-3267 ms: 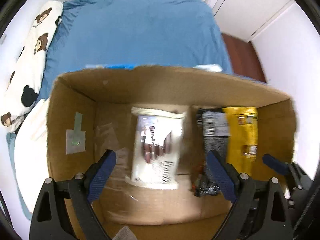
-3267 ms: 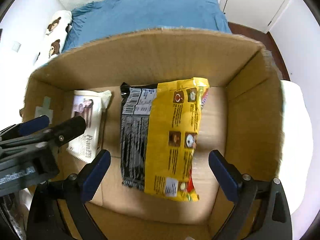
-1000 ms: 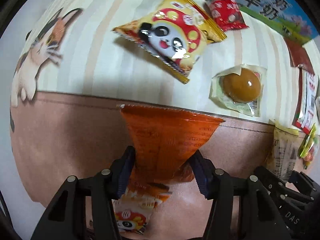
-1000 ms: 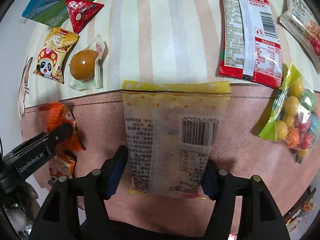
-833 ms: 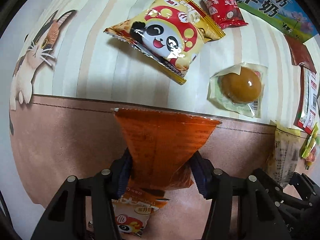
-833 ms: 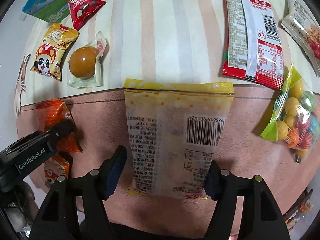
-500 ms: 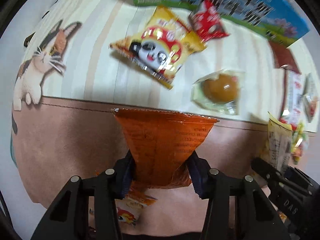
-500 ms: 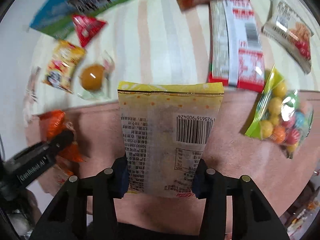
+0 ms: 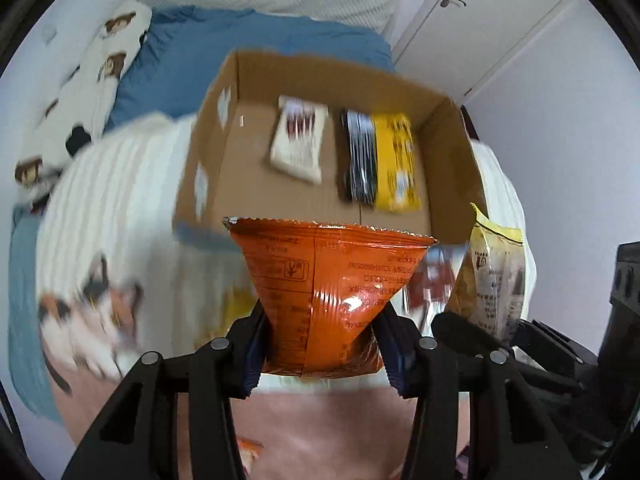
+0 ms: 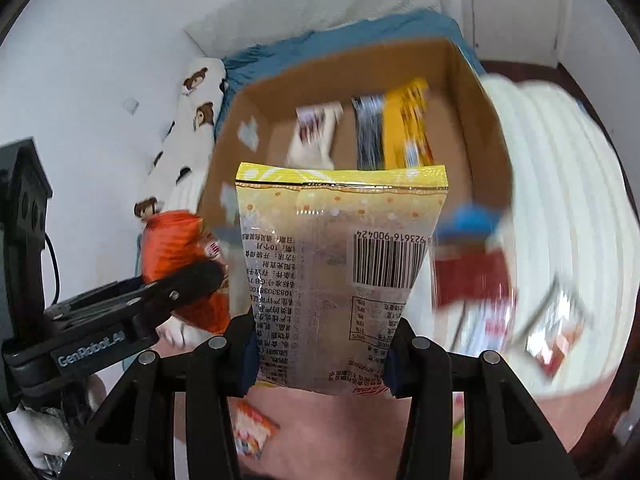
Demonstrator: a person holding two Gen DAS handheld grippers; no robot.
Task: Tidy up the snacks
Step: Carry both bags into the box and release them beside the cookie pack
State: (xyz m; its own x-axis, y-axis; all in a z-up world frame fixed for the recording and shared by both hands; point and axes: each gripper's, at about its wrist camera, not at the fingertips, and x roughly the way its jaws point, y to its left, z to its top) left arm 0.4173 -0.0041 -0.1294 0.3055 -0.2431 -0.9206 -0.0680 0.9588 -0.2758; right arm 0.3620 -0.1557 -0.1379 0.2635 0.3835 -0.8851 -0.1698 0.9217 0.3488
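My left gripper is shut on an orange snack bag, held up in the air with its crimped edge on top. My right gripper is shut on a pale yellow snack bag with a barcode. Beyond both stands an open cardboard box holding a white packet and a black-and-yellow bag. In the right wrist view the left gripper with the orange snack bag shows at the left. In the left wrist view the pale yellow snack bag appears at the right.
Below lies a striped cat-print blanket with several loose snacks, blurred, among them red packets. A small orange packet lies on the pink part. A blue bedsheet, a bear-print pillow and a white door are behind the box.
Both grippers have lifted their bags off the blanket and swung up, so the cardboard box and bed now fill the views. The grips look unchanged over the last half second.
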